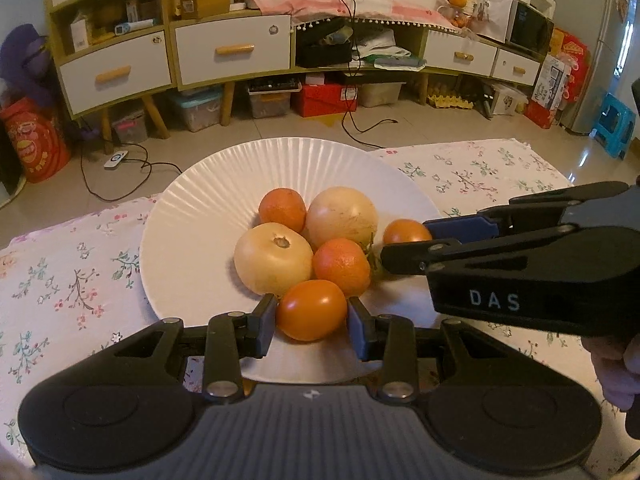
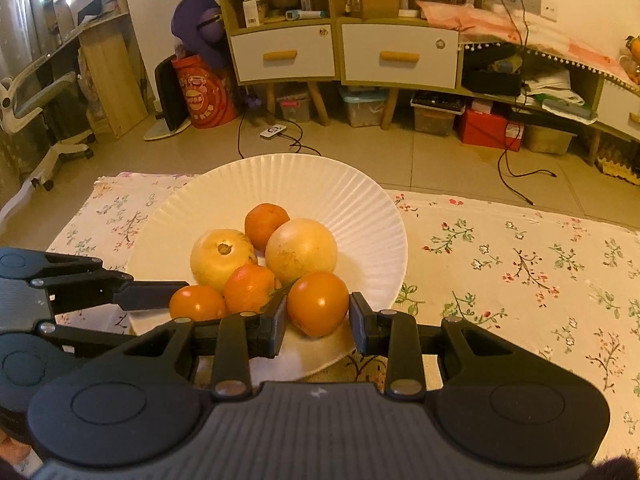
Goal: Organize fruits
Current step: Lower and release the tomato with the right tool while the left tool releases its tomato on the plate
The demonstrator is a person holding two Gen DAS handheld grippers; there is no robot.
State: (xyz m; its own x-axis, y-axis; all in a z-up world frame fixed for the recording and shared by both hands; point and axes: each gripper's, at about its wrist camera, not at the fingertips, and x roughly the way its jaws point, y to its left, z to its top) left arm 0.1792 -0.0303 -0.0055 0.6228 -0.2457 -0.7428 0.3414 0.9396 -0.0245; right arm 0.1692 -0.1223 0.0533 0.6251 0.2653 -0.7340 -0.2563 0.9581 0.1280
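The left gripper (image 1: pixel 311 316) sits nearest its camera, its blue pads on either side of a smooth orange tomato (image 1: pixel 311 309) at the near edge of the white fluted plate (image 1: pixel 192 216); the jaws stand apart, just beside the skin, with a thin gap showing on each side. The right gripper (image 2: pixel 318 314) does the same with a second tomato (image 2: pixel 318 304) on the plate's right side, jaws likewise apart around it. All the produce is piled on the plate, which rests on a flowered tablecloth (image 2: pixel 520 264): two pale round fruits (image 1: pixel 273 259) (image 1: pixel 341 216), two rough-skinned mandarins (image 1: pixel 341 266) (image 1: pixel 282 209), and the two tomatoes.

Whether each tomato is being set down or picked up cannot be told. Either way, the move probably goes best with the pads kept level across the widest part of the fruit. If gripping, pressure should be gentle, since tomato skin likely bruises; if releasing, backing straight out should avoid nudging the neighbouring mandarin. The two grippers are near each other, so moving one at a time seems safer.

The right gripper's body reads "DAS" (image 1: pixel 494 300). The print on the red bag (image 2: pixel 204 92) is too small to read.
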